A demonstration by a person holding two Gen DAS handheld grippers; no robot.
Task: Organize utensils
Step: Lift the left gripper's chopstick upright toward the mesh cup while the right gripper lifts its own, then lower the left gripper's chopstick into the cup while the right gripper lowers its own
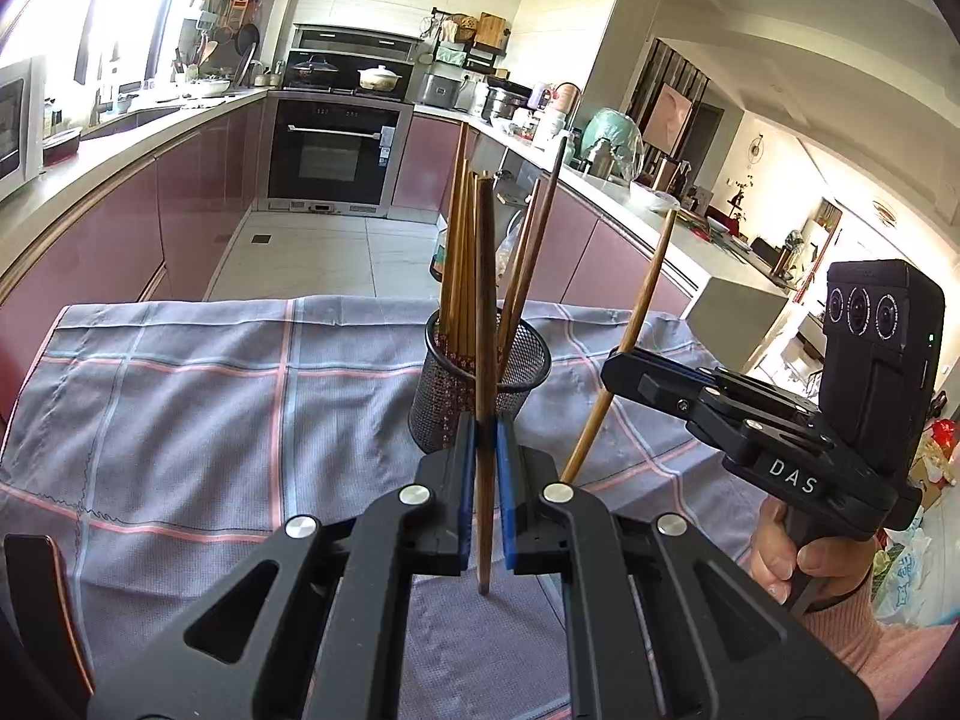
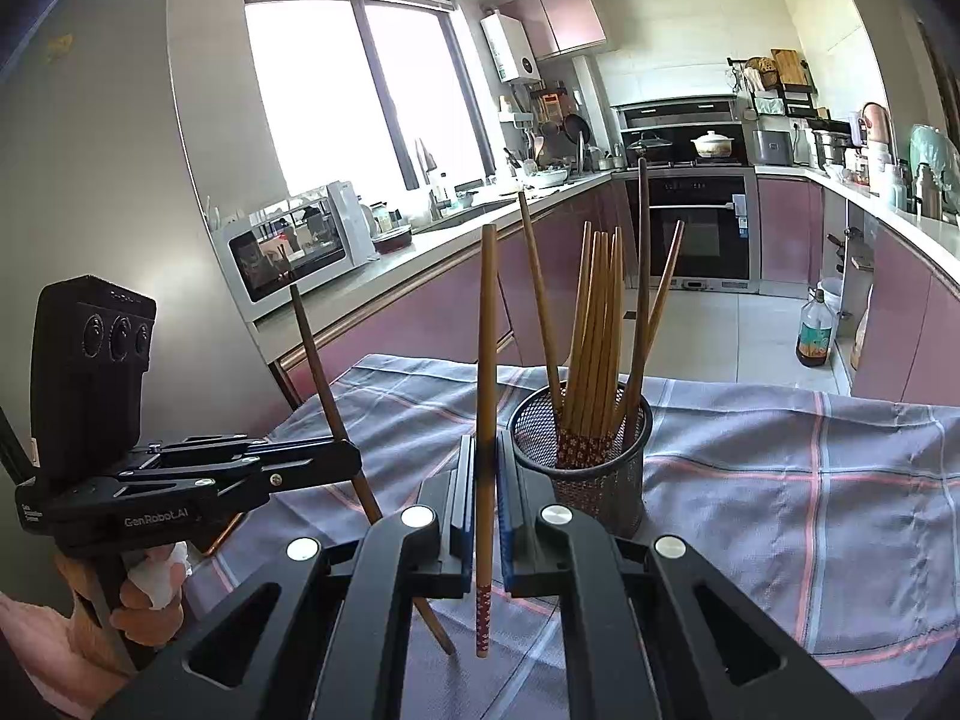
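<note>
The left gripper [image 1: 485, 450] is closed on a dark chopstick [image 1: 485, 312], its blue pads pinching the shaft low down, so that most of the length stands upright above the jaws and a short end hangs below. The right gripper [image 2: 485, 468] is likewise closed on a light chopstick [image 2: 486, 360], held near-vertical with its red patterned end [image 2: 482, 621] pointing down. This low, upright grip appears chosen so that each stick can be lowered end first into the holder [image 2: 579, 450], which stands just beyond and to the right of the right gripper, and directly beyond the left one in the left wrist view. Each gripper is carried in a hand; the right hand [image 1: 786, 558] wraps a black handle below a pink sleeve [image 1: 870, 642]. The holder is a dark wire-mesh cylinder with an open top; it already contains a bundle of chopsticks [image 2: 591, 348], fanned against the rim with patterned ends down. The sticks are slender, smooth, tapered wood, some pale brown, some dark. The holder rests on a cloth [image 2: 780, 480], a soft grey-blue weave with pink and white check lines, draped loosely and creased at the far edge. Judged from this layout, two sticks remain to be inserted.
</note>
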